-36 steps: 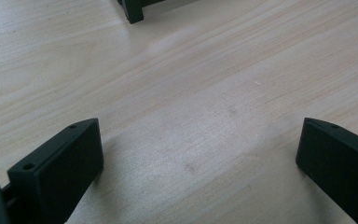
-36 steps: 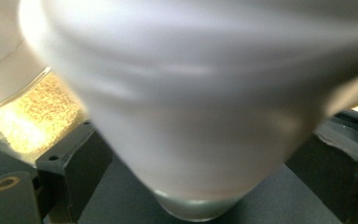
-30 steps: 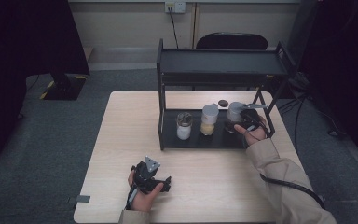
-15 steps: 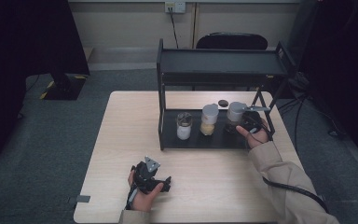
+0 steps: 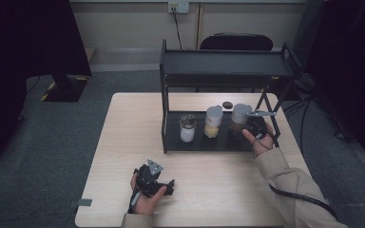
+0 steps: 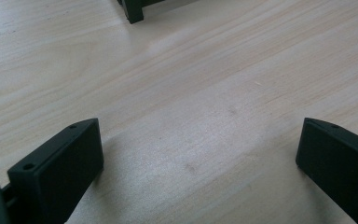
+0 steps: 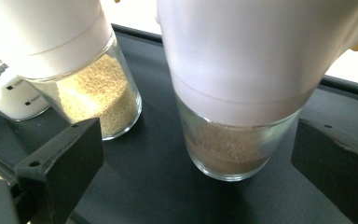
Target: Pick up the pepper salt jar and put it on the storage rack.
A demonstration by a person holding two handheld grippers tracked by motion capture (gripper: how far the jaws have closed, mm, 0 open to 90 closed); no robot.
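Right claw [image 7: 196, 154] spread wide around brown jar [image 7: 233, 116] on rack shelf [image 5: 228, 140], not yet gripping. Left claw [image 6: 196, 158] spread, idle over counter [image 6: 191, 84]. Risk: off-centre closing tipping jar into neighbouring jar [image 7: 91, 79].

Right gripper [image 5: 253, 124] nearer brown-filled jar [image 5: 240, 117].

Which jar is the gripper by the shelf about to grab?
Find the black rack on the table. Three jars stand in a row on its bottom shelf. It is the right-hand jar, just ahead of the open right gripper: white lid, brown powder, while the middle jar holds pale yellow grains.
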